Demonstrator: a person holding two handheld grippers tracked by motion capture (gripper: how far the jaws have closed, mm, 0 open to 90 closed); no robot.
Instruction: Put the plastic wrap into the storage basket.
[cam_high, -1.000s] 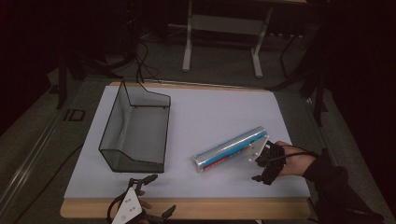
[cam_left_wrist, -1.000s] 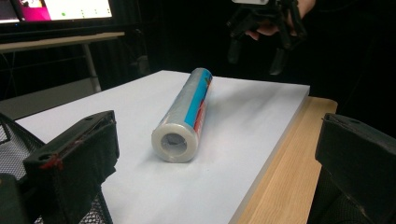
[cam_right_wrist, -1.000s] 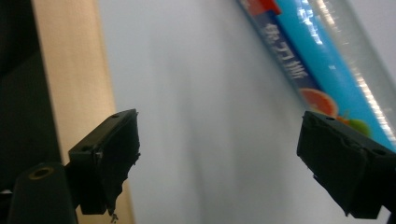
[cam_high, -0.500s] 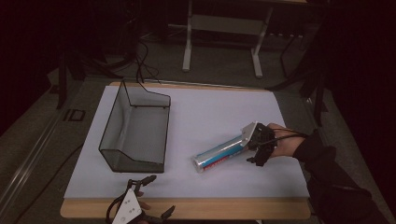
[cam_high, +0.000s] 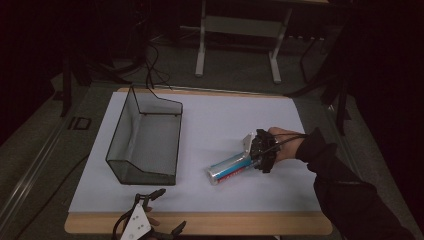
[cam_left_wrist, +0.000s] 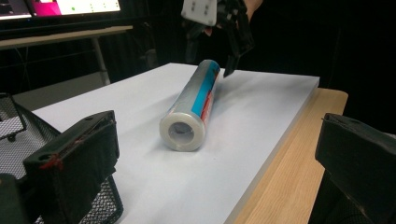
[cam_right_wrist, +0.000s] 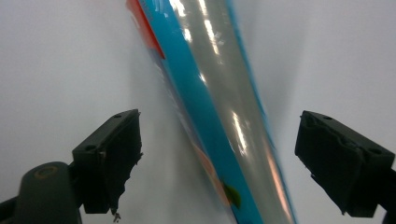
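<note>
A roll of clear film (cam_high: 230, 168) with a blue and red label lies on its side on the white board (cam_high: 225, 115). My right gripper (cam_high: 254, 159) hangs over the roll's right end, jaws on either side of it. In the right gripper view the roll (cam_right_wrist: 219, 116) runs between the two pads with gaps on both sides; the jaws have just been closing and do not press on it. My left gripper (cam_high: 167, 210) rests open at the front edge, nothing between its jaws. From the left gripper view the roll's open core (cam_left_wrist: 182, 133) faces me, with the right gripper (cam_left_wrist: 212, 51) behind it.
A black wire mesh basket (cam_high: 120, 135) stands on the left of the board, its corner close beside my left jaw (cam_left_wrist: 14, 121). A wooden table edge (cam_high: 200, 224) borders the board in front. Desk legs and cables stand on the floor beyond.
The right hand has moved left and slightly down, from beside the roll's right end to over it, jaws now straddling the roll. The roll, basket and left gripper have not moved.
</note>
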